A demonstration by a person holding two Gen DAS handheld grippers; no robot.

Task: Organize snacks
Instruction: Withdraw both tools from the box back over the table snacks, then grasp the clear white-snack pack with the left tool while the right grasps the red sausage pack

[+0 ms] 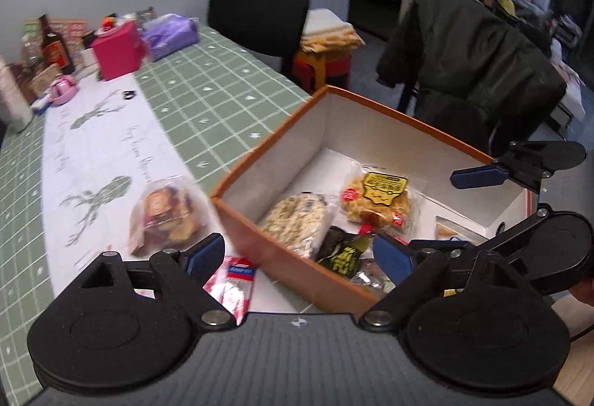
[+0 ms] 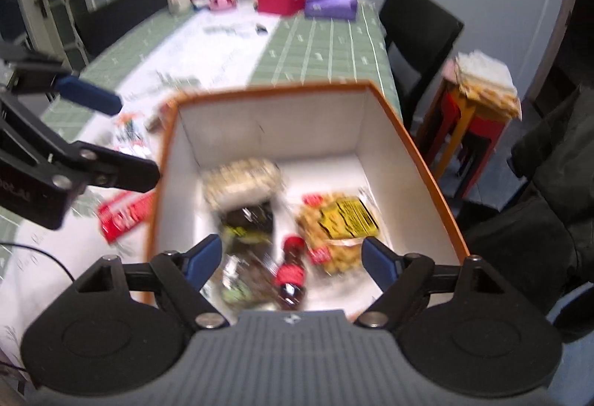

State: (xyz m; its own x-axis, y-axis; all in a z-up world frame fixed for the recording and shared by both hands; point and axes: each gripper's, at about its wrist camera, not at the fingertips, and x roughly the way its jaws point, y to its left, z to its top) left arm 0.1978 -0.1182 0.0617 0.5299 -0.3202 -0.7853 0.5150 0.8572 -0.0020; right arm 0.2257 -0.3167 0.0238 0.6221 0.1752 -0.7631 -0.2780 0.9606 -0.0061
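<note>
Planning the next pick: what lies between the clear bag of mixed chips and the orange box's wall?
Nothing; in the left wrist view only bare white tablecloth separates the clear bag of mixed chips from the orange cardboard box.

My table [image 1: 208, 72] wears a green checked cloth with a white runner. The orange box [image 1: 282, 257] sits on it; just left of the box lie a chip bag [image 1: 163, 216] and a red-and-white packet [image 1: 234, 283]. Far beyond the box, a pink box [image 1: 117, 51] and bottle [image 1: 55, 46].
</note>
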